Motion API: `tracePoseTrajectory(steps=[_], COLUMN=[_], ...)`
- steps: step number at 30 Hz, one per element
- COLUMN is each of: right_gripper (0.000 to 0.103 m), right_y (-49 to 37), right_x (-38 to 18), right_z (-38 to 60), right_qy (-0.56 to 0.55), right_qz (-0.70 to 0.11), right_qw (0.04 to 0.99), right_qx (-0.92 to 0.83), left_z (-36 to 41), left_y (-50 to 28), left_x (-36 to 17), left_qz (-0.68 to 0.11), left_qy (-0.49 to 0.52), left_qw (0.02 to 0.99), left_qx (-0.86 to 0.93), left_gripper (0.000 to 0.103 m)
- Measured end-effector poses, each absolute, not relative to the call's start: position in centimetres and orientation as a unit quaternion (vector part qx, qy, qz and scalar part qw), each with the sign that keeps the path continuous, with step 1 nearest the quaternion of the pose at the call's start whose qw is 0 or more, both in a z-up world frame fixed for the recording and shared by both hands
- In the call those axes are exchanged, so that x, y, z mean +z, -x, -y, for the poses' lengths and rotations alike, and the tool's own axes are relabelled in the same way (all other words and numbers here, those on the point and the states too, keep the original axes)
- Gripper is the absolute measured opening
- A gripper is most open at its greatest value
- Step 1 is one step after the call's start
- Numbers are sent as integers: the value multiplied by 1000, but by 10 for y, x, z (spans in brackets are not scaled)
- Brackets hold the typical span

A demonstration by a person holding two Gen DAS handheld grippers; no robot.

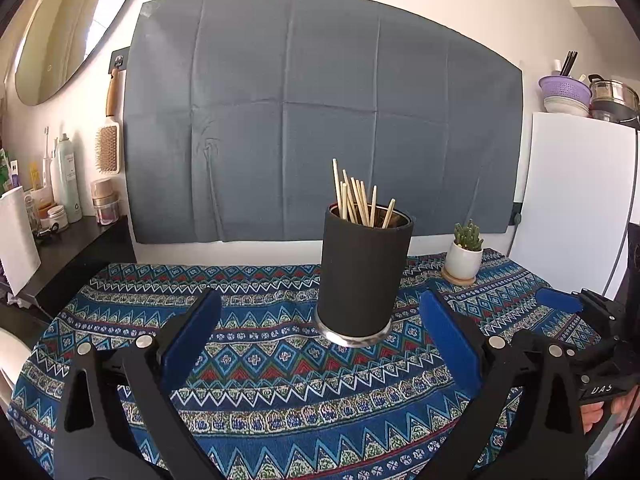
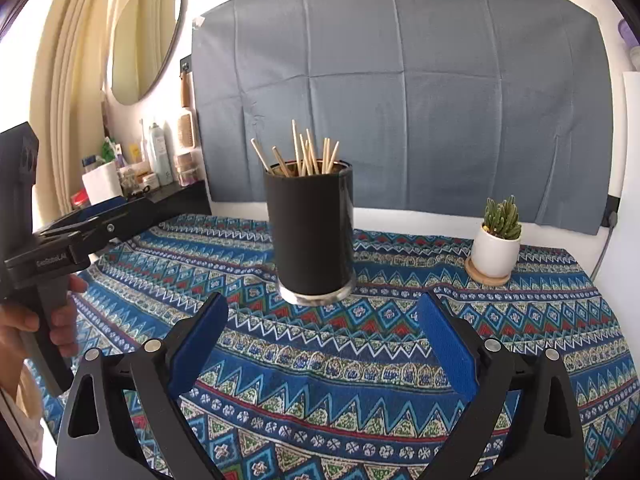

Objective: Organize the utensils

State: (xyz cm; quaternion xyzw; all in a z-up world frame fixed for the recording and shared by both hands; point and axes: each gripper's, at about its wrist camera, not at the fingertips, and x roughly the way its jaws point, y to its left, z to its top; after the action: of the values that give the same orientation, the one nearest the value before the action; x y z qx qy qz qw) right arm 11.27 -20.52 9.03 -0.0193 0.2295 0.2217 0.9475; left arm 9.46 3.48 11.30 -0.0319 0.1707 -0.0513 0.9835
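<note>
Standing upright, matte black cylinder holder (image 1: 364, 276) (steel-rimmed base), thin wooden chopsticks (image 1: 356, 200) inside

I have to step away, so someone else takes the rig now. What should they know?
Left gripper: open, holding nothing.
Right gripper: open, holding nothing.
The black cup stands upright on the patterned cloth, ahead of both grippers, with all visible chopsticks standing in it.
No loose utensils show on the cloth.
Done: sticks in the cup. Left: nothing visible; check off-camera.
</note>
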Motion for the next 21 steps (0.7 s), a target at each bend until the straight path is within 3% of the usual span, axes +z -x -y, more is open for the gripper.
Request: tracePoseTrajectory(steps=[21], right_gripper=[94], right_y=[-50], right_x=[49], right_z=[228], right_qy=[-6], right_qz=[-265], right_qw=[943], right_qx=[204], left_z=[-5], left_y=[-26], left_x=[61], left_qz=[-232], left_qy=[-17], left_qw=[972], left_qx=[-38], left_gripper=[97])
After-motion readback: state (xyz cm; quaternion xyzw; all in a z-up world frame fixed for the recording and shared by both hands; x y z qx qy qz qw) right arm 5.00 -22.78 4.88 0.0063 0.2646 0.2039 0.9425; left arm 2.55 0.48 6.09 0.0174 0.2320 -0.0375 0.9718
